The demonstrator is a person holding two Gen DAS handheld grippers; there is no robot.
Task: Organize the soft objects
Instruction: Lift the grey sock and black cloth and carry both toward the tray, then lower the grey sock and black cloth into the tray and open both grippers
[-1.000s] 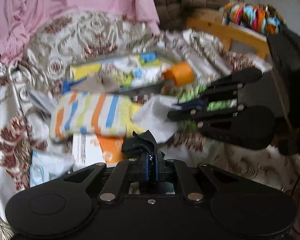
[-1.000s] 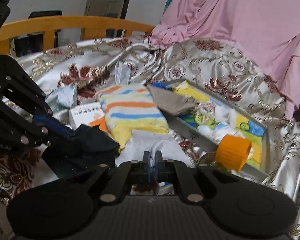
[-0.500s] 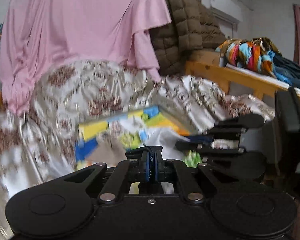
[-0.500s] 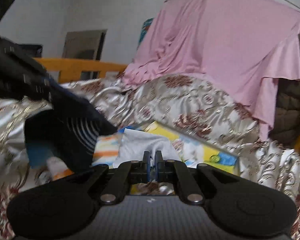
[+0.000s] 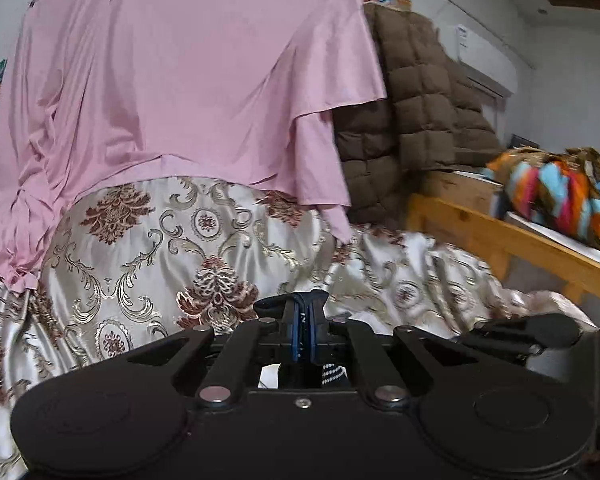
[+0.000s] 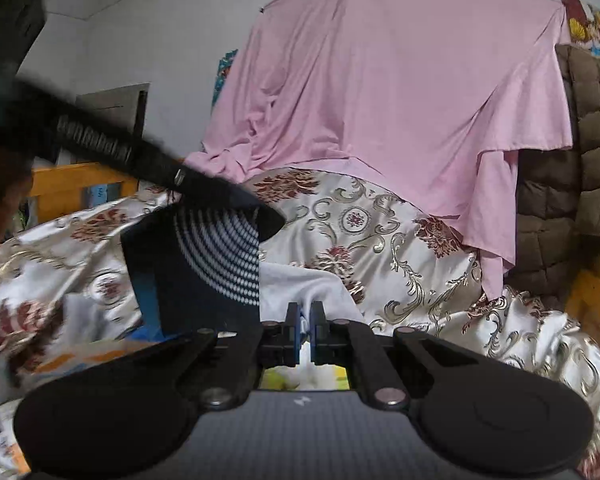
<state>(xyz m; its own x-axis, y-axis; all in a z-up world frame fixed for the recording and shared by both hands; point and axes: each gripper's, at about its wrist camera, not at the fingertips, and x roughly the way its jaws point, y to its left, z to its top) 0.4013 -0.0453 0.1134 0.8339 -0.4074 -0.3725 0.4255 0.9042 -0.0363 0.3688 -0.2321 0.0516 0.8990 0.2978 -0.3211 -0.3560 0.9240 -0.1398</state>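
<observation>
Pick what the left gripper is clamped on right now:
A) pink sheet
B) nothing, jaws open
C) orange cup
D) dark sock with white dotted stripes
D: in the right wrist view the dark sock hangs from the left gripper, and in the left wrist view dark fabric bunches between its shut fingers.

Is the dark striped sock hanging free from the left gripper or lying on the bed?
Hanging free: the dark striped sock dangles from the shut left gripper above the bedspread.
</observation>
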